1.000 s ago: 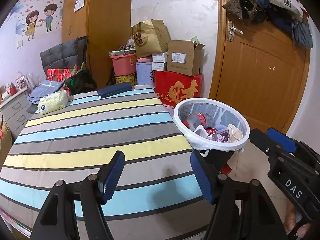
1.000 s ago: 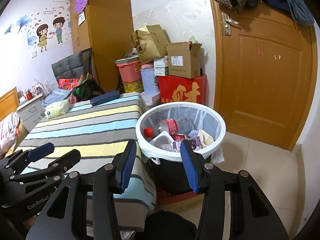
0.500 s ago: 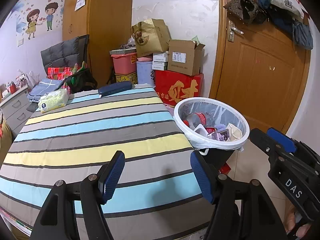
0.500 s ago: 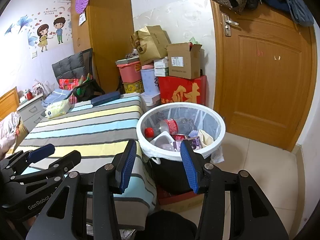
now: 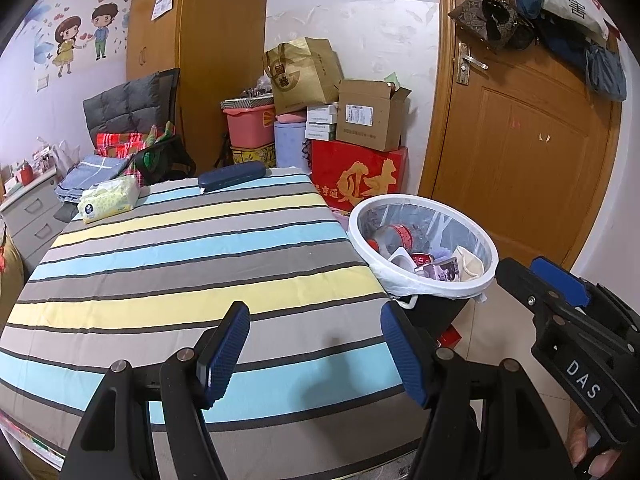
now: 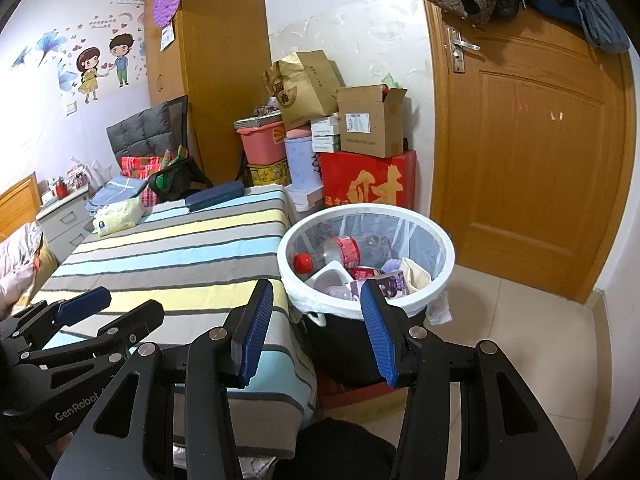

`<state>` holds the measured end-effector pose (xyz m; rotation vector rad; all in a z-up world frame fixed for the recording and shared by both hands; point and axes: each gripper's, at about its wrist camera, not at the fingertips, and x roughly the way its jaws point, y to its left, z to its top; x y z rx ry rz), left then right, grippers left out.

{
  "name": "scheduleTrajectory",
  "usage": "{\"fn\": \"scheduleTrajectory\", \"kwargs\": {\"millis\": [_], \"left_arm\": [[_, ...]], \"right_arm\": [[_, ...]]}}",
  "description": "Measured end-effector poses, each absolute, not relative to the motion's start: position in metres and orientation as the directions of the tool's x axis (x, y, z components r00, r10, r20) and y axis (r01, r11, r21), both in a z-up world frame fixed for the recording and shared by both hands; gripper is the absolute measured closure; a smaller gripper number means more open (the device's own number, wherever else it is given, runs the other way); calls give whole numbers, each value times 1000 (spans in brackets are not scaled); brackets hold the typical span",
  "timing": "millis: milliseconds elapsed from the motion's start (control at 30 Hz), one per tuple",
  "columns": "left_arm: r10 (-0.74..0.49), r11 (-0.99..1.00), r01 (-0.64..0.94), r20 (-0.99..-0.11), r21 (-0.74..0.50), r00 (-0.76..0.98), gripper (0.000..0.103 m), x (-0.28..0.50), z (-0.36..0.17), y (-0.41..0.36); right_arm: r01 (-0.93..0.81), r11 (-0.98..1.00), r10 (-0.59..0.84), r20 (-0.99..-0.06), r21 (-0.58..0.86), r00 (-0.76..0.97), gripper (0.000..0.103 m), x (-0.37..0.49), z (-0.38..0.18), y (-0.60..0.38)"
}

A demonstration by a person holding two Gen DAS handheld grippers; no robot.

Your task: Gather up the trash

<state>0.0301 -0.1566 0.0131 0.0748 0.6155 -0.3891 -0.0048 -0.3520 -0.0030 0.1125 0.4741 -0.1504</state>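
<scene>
A round trash bin with a white rim [image 5: 424,292] [image 6: 448,264] stands on the floor by the striped table's right edge. It holds a plastic bottle with a red label [image 6: 336,252], a white cup, a can and paper scraps. My left gripper [image 5: 314,348] is open and empty above the striped tablecloth [image 5: 180,264]. My right gripper [image 6: 316,328] is open and empty, in front of the bin and just short of its near rim. The left gripper also shows in the right wrist view [image 6: 108,312], and the right one in the left wrist view [image 5: 540,284].
A tissue pack [image 5: 108,200] and a dark blue case [image 5: 232,176] lie at the table's far end. Stacked boxes, a red box [image 5: 360,180] and a paper bag stand against the back wall. A wooden door [image 5: 520,140] is to the right, over tiled floor.
Both views have shifted only slightly. Both grippers stay open and empty.
</scene>
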Motion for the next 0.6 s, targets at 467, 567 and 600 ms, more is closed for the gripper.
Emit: {"fn": "scheduleTrajectory", "kwargs": {"millis": [467, 567, 600], "left_arm": [[-329, 927, 373, -576, -45, 748, 35, 29, 14, -154], [-330, 927, 372, -575, -47, 749, 35, 29, 15, -154], [-330, 927, 372, -574, -48, 749, 35, 29, 15, -153]], "right_arm": [[168, 983, -117, -458, 72, 881, 56, -7, -3, -349], [168, 983, -116, -458, 74, 881, 56, -7, -3, -349], [167, 983, -116, -458, 72, 882, 56, -6, -3, -349]]}}
